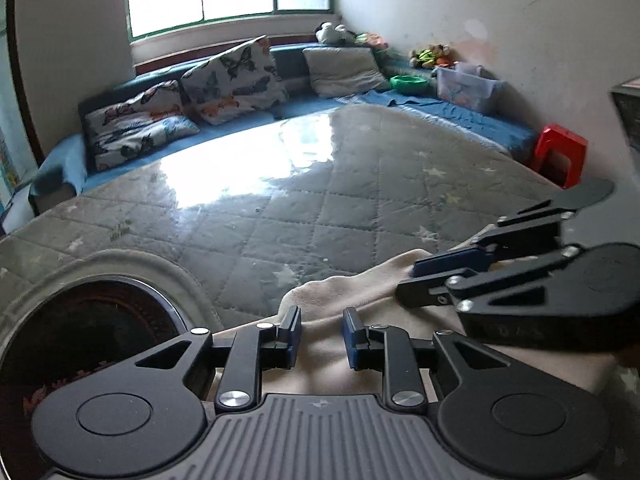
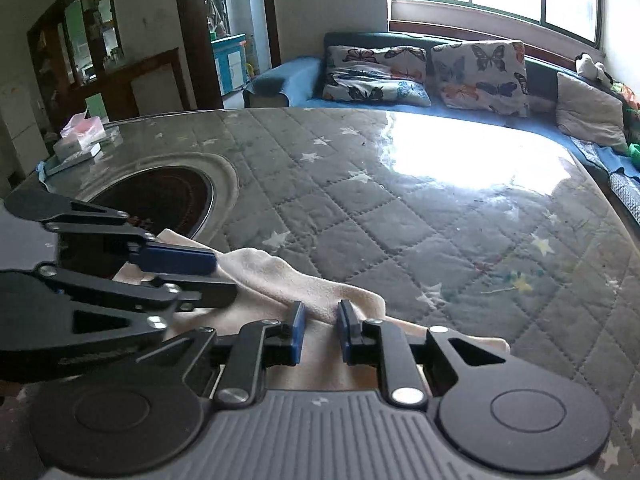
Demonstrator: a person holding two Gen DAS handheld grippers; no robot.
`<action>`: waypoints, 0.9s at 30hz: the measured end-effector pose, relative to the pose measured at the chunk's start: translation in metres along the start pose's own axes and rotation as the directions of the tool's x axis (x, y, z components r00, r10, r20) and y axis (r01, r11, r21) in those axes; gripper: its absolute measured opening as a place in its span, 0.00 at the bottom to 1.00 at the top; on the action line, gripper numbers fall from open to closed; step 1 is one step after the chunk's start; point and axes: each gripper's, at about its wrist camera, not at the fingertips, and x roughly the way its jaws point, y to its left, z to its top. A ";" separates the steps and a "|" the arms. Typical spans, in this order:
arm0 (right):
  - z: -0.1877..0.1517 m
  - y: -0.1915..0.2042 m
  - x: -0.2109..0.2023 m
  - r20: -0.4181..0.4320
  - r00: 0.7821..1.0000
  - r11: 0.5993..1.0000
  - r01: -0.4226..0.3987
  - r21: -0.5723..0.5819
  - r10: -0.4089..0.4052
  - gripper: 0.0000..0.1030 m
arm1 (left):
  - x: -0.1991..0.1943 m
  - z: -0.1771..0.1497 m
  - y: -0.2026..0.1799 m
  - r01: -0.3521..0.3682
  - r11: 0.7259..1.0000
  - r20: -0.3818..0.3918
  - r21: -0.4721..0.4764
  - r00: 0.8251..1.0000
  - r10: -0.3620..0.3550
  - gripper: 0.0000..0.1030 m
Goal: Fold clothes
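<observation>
A cream garment (image 1: 352, 292) lies bunched on the near part of the quilted grey table cover (image 1: 304, 208); it also shows in the right wrist view (image 2: 288, 276). My left gripper (image 1: 320, 336) is open just above the cloth, its blue-padded jaws apart with cloth showing between them. My right gripper (image 2: 320, 332) is open the same way over a raised fold. Each gripper shows in the other's view, the right gripper (image 1: 412, 280) at right and the left gripper (image 2: 224, 276) at left, both close over the cloth.
A round dark inset (image 2: 160, 196) sits in the table at the left. A pink box and papers (image 2: 80, 136) lie at the far left edge. A blue sofa with butterfly cushions (image 1: 224, 84) runs behind the table. A red stool (image 1: 560, 152) stands at right.
</observation>
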 end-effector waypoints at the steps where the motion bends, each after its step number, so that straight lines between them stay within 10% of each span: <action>1: 0.000 -0.001 0.000 0.002 1.000 1.000 -0.002 0.004 0.002 0.16 | 0.001 0.001 0.001 -0.001 1.000 0.000 -0.012 1.000 0.001 0.24; 27: -0.037 -0.026 -0.063 0.060 0.995 0.997 0.075 0.023 -0.076 0.18 | 0.009 0.005 -0.010 -0.059 0.998 0.008 -0.017 0.998 0.059 0.28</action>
